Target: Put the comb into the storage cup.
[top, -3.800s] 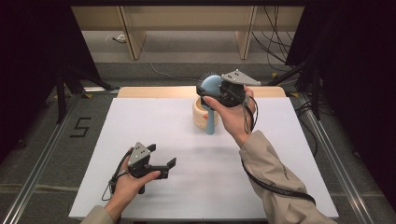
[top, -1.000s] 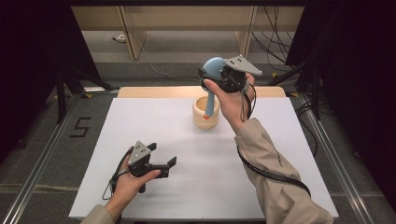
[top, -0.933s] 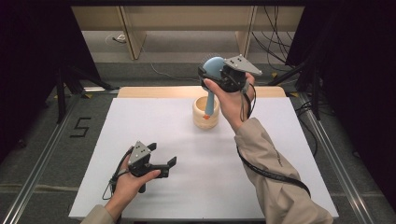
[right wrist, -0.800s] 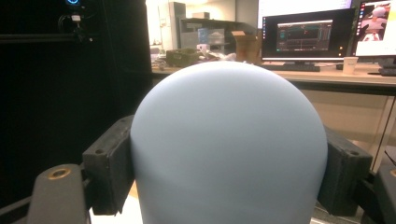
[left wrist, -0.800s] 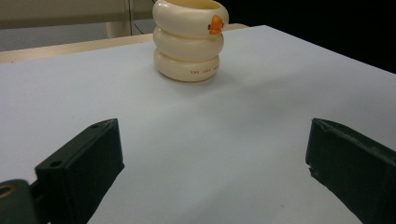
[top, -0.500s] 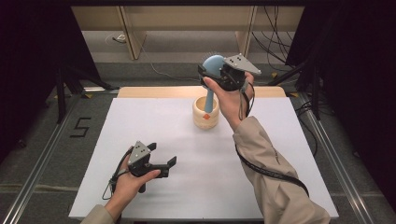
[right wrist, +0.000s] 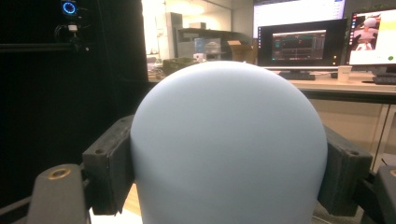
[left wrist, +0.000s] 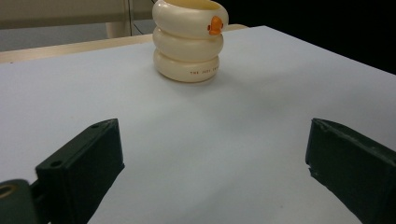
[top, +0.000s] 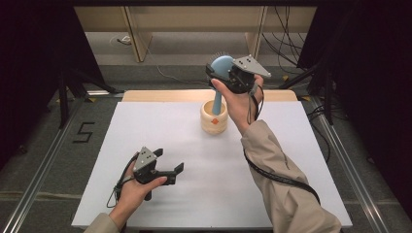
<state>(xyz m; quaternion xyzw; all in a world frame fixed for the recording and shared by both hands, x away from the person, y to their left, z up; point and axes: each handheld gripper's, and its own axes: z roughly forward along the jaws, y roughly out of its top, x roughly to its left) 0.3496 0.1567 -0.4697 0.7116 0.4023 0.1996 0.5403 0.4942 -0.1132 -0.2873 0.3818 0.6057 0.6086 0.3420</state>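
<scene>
Pale-blue plastic hairbrush point(top: 221, 68) is clamped by its round head in my right tool point(top: 229, 76), handle hanging just into the cream ringed ceramic cup point(top: 214, 118). Left tool point(top: 170, 174) sits open, idle on the desk. Dragging sideways could tip that cup.

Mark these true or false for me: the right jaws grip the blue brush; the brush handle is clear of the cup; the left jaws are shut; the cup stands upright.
1. The right gripper clamps the blue brush by its head. True.
2. The handle is clear of the cream cup. False: its lower end is inside the cup.
3. The left gripper is shut. False: its jaws stand wide open, holding nothing.
4. The cup stands upright on the white table. True.
</scene>
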